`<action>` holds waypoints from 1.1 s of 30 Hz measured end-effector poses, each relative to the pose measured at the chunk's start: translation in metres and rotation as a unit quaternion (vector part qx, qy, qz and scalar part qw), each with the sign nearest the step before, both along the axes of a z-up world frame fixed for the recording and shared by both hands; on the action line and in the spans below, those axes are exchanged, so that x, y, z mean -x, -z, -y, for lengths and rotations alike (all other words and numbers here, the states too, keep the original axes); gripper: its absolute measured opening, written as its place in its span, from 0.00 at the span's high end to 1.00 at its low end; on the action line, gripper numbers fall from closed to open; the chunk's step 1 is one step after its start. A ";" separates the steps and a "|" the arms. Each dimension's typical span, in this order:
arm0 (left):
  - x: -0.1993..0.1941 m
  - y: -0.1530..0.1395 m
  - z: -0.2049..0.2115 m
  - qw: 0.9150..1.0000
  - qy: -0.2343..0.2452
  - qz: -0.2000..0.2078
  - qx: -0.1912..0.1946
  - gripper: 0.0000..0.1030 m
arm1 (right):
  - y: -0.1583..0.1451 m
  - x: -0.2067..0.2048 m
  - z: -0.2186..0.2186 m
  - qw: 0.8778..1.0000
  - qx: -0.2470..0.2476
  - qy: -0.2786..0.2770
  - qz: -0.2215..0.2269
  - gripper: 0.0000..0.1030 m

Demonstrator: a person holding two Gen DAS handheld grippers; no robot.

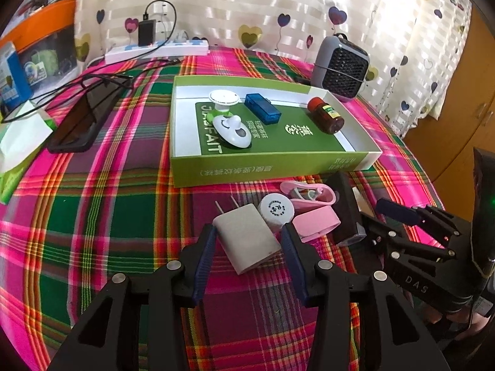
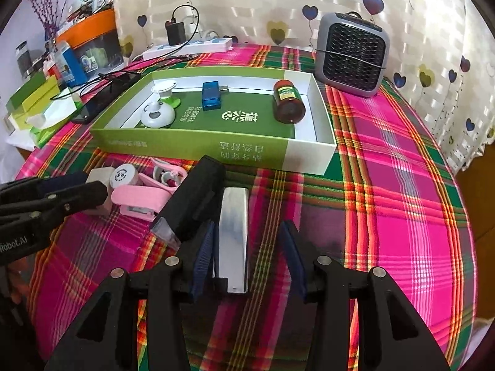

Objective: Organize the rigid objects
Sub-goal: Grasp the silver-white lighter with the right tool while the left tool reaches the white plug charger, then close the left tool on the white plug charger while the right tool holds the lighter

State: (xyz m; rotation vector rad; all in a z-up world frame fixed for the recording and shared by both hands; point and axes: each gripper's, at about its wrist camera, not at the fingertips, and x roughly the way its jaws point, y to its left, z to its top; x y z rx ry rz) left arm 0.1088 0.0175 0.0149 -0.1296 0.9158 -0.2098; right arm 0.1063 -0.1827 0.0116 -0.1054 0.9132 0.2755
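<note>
Black block point(image 2: 198, 194) — far side hidden in shadow

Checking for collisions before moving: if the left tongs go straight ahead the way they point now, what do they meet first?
Probably the white rectangular plug-in charger, already lying between the open left tongs; the white round bottle cap sits just behind it.

White letters "JMSFAIT" run down the left end of the box's green floor point(image 1: 272, 142), "DAS" stands on the right gripper point(image 1: 399, 216), and "Robot.AI" on the left gripper point(image 2: 77, 185); the box's Chinese print is unreadable.
</note>
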 end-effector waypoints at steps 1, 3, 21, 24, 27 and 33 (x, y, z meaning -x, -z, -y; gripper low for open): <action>-0.001 0.000 0.001 1.000 -0.001 -0.001 -0.002 0.58 | 0.000 -0.001 0.001 1.000 0.001 0.002 0.000 0.56; -0.002 0.001 0.002 1.000 -0.004 -0.004 -0.005 0.58 | 0.000 -0.002 0.004 1.000 -0.001 0.006 -0.001 0.56; -0.007 0.005 0.009 0.999 -0.025 -0.011 -0.029 0.58 | 0.000 -0.006 0.022 1.000 -0.020 0.005 -0.001 0.76; -0.007 0.005 0.009 0.999 -0.028 -0.012 -0.028 0.58 | -0.001 -0.006 0.023 1.000 -0.024 0.004 -0.002 0.76; -0.007 0.005 0.008 0.999 -0.031 -0.013 -0.029 0.58 | -0.001 -0.006 0.024 1.000 -0.024 0.004 -0.001 0.76; -0.005 0.005 0.004 0.998 -0.044 -0.014 -0.045 0.58 | -0.001 -0.006 0.024 1.000 -0.026 0.004 -0.002 0.76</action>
